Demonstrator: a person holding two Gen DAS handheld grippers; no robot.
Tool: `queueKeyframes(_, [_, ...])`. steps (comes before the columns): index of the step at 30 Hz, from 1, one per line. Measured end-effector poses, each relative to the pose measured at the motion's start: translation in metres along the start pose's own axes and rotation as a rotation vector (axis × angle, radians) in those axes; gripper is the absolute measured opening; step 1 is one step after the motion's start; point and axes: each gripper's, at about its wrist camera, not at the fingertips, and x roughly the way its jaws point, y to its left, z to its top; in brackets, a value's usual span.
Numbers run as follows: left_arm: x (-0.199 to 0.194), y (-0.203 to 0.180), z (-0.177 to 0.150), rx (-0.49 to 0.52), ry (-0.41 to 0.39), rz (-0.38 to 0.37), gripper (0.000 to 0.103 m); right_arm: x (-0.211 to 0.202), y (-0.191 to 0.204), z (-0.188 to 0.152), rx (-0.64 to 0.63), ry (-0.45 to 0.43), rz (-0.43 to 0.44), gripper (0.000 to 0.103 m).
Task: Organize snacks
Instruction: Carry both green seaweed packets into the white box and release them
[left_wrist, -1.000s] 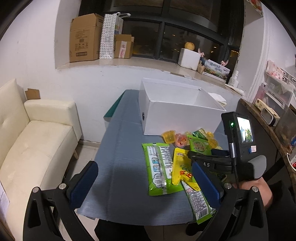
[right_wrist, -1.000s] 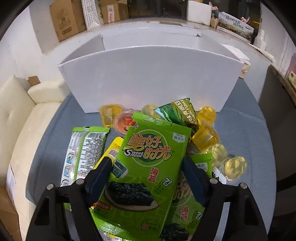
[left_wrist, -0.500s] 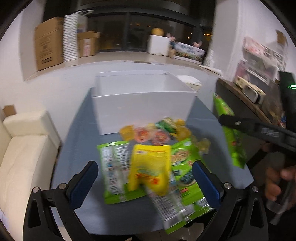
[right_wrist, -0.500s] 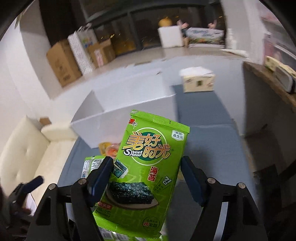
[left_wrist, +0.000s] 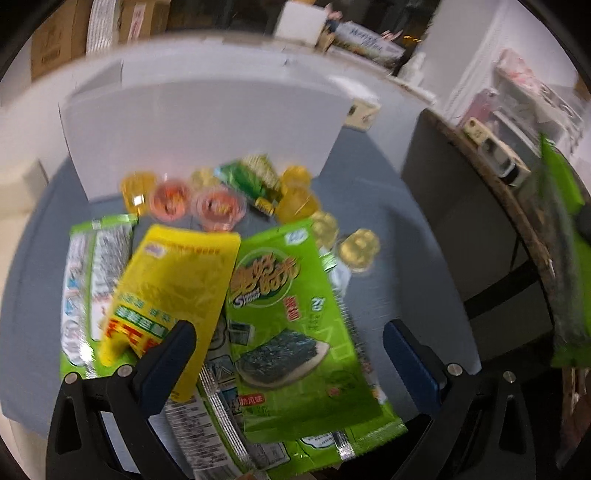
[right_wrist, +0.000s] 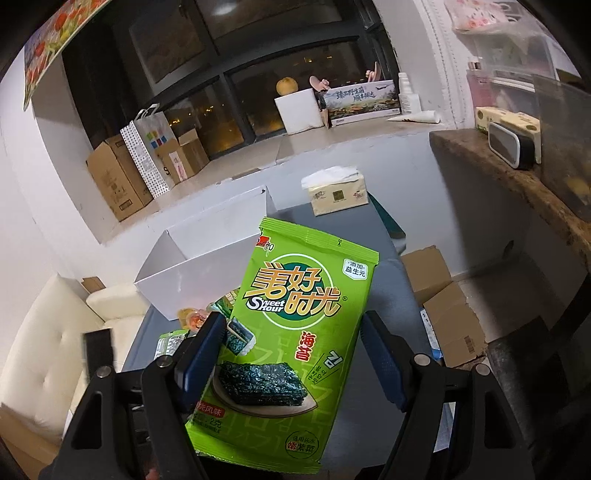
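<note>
My right gripper (right_wrist: 291, 354) is shut on a green seaweed packet (right_wrist: 295, 306) and holds it high above the table; the same packet shows edge-on at the far right of the left wrist view (left_wrist: 565, 258). My left gripper (left_wrist: 291, 347) is open and empty, low over a pile of snacks: a second green seaweed packet (left_wrist: 291, 302), a yellow packet (left_wrist: 173, 284), a green-and-white packet (left_wrist: 92, 280) and several jelly cups (left_wrist: 218, 206). A white open box (left_wrist: 199, 122) stands behind the pile and shows in the right wrist view (right_wrist: 207, 266).
The snacks lie on a grey-blue table (left_wrist: 399, 236). A tissue box (right_wrist: 336, 194) sits at its far end. A cream sofa (right_wrist: 48, 343) is to the left, cardboard boxes (right_wrist: 443, 310) on the floor to the right, a wooden counter (right_wrist: 517, 184) beyond.
My right gripper has lifted the seaweed packet off the pile and up, away from the table. My left gripper has moved forward and down, close over the snacks.
</note>
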Motion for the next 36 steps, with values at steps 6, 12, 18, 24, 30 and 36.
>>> queueKeyframes(6, [0.018, 0.006, 0.0, -0.001, 0.008, 0.028, 0.083, 0.005, -0.01, -0.002, 0.012, 0.009, 0.028, 0.079])
queueKeyframes(12, [0.013, 0.008, 0.001, -0.008, -0.005, 0.0, 0.075, 0.011, -0.014, -0.001, 0.024, 0.016, 0.043, 0.079])
queueKeyframes(18, [-0.032, -0.007, -0.001, 0.097, -0.133, 0.008, 0.072, 0.016, -0.009, -0.002, 0.012, 0.016, 0.048, 0.079])
queueKeyframes(24, [-0.075, -0.005, 0.006, 0.164, -0.252, 0.054, 0.072, 0.035, 0.011, 0.004, -0.027, 0.03, 0.071, 0.079])
queueKeyframes(30, [-0.106, 0.024, 0.056, 0.164, -0.355, 0.11, 0.072, 0.068, 0.057, 0.033, -0.14, 0.024, 0.108, 0.079])
queueKeyframes(36, [-0.112, 0.06, 0.135, 0.149, -0.419, 0.141, 0.072, 0.124, 0.109, 0.087, -0.241, 0.026, 0.139, 0.079])
